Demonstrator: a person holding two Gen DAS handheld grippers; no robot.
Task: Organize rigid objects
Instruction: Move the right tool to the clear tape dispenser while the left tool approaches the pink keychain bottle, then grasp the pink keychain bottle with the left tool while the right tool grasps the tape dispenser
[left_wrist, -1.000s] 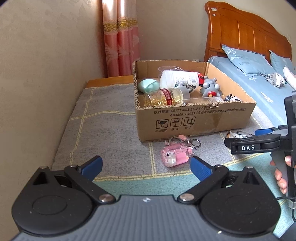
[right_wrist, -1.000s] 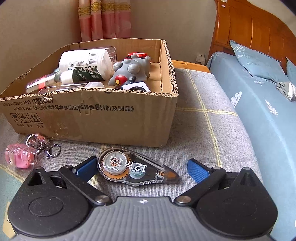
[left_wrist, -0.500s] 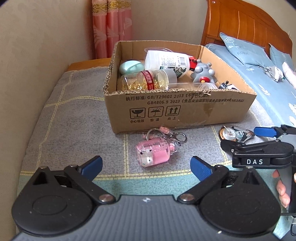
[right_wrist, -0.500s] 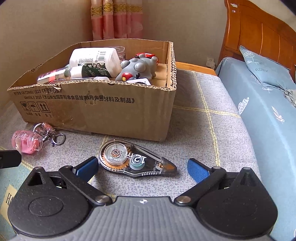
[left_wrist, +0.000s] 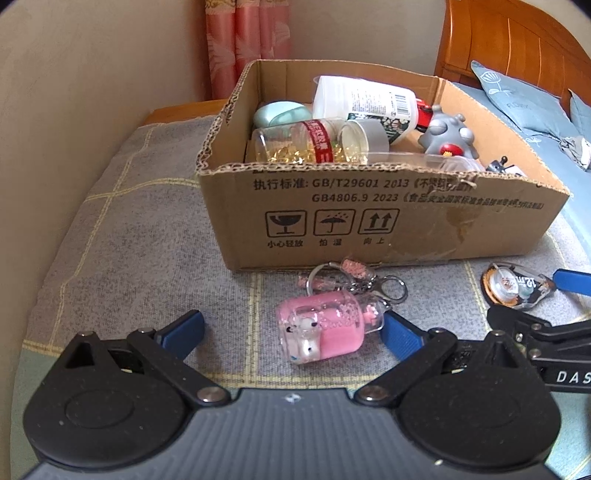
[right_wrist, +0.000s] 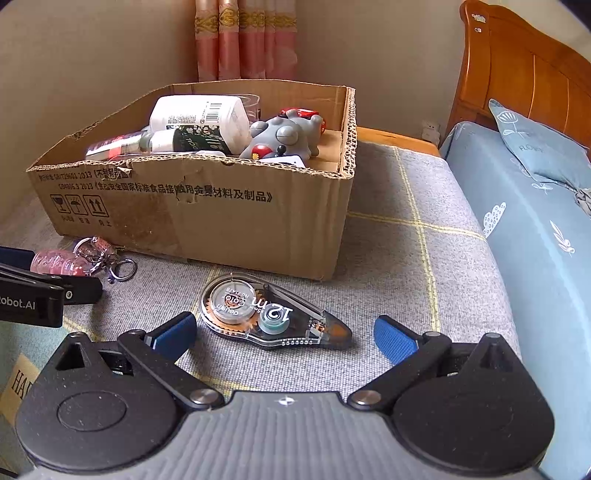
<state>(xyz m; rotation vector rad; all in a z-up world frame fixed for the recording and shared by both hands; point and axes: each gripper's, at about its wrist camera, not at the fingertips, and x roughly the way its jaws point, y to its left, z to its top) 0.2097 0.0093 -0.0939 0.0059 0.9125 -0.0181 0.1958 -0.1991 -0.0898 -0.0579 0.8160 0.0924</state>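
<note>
pink bottle keychain (left_wrist: 325, 328) lying sideways; left gripper (left_wrist: 291, 328), right gripper (right_wrist: 284, 334) jaws spread.

Curtain: pink, hanging in the corner (left_wrist: 247, 44)
Headboard: orange wood, right (right_wrist: 524, 74)
Pillow: blue, against the headboard (right_wrist: 535, 147)
Bed sheet: blue, printed (right_wrist: 535, 236)
Wall: beige (left_wrist: 92, 74)

One open brown cardboard box (left_wrist: 388, 221), one pink bottle-shaped keychain (left_wrist: 325, 332), one clear plastic correction-tape dispenser (right_wrist: 273, 314), one grey rubber toy figure (right_wrist: 284, 138) and two pillows (left_wrist: 517, 99).
</note>
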